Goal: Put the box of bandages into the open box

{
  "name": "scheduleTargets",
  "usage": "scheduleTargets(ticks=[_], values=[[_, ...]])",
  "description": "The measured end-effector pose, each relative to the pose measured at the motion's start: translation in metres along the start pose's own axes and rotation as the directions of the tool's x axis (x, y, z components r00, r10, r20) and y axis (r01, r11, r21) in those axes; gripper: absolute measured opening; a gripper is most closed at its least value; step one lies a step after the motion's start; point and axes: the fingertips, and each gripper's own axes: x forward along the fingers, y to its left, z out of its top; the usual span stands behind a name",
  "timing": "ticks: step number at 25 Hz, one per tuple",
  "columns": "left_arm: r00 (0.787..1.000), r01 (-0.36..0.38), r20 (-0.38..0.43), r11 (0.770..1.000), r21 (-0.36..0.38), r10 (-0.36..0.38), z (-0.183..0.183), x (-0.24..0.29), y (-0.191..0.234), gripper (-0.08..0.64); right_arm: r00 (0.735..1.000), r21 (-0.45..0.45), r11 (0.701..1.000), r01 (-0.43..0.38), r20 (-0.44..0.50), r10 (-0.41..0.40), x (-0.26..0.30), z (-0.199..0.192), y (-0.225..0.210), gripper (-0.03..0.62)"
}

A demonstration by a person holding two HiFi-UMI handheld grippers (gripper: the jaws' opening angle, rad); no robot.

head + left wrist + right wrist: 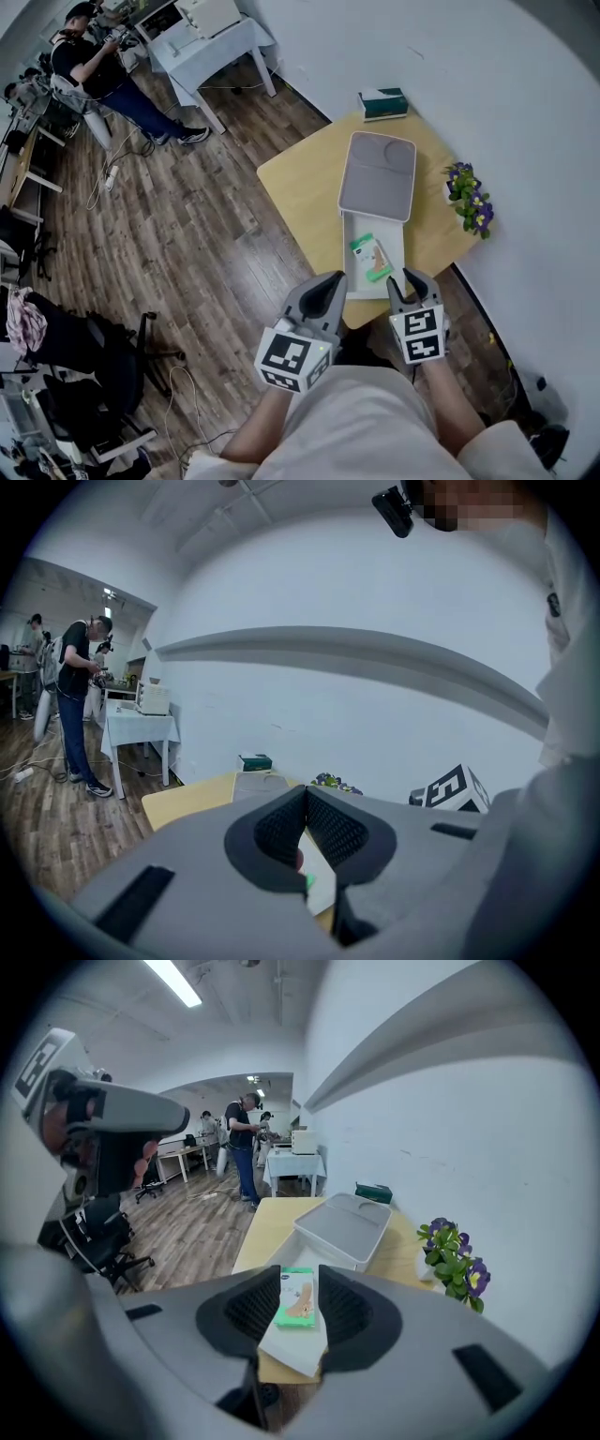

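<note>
1. A white open box (392, 231) is seen on a yellow wooden table (300, 178), near the table's front edge, with its grey lid (378, 175) lifted and lying back behind it.
2. The box of bandages (369, 258), green and white, is found lying flat inside the open box, toward its left wall.
3. The left gripper (330, 279) is held just at the near edge of the table, left of the open box. In the left gripper view its jaws are seen pressed together at the tips, with nothing gripped between them.
4. The right gripper (410, 279) is held at the near right corner of the open box. In the right gripper view its jaws are seen standing apart, with nothing clamped. The box of bandages (298, 1299) is seen through the gap, lying beyond the pads and untouched by them.
5. A small pot of purple flowers (469, 197) is placed at the right edge of the table, beside the lid.
6. A dark green tissue box (382, 103) is set at the far corner of the table, against the wall.
7. In the background a person (98, 70) is seen standing on the wooden floor beside a white table (211, 47).
</note>
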Motion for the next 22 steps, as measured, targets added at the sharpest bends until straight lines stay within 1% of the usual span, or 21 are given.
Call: scheduleTargets(ticks=[9, 18, 22], values=[[0.999, -0.004, 0.032, 1.000, 0.006, 0.004, 0.007, -0.004, -0.004, 0.003, 0.992, 0.059, 0.998, -0.025, 0.123, 0.018, -0.026, 0.039, -0.003, 0.110], [1.000, 0.007, 0.029, 1.000, 0.018, -0.007, 0.010, -0.005, -0.007, 0.003, 0.968, 0.116, 0.983, -0.145, 0.222, 0.117, -0.047, 0.066, 0.011, 0.101], [1.000, 0.014, 0.025, 1.000, 0.022, -0.014, 0.009, -0.002, -0.010, 0.003, 0.963, 0.137, 0.977, -0.162, 0.237, 0.127, -0.050, 0.070, 0.007, 0.083]])
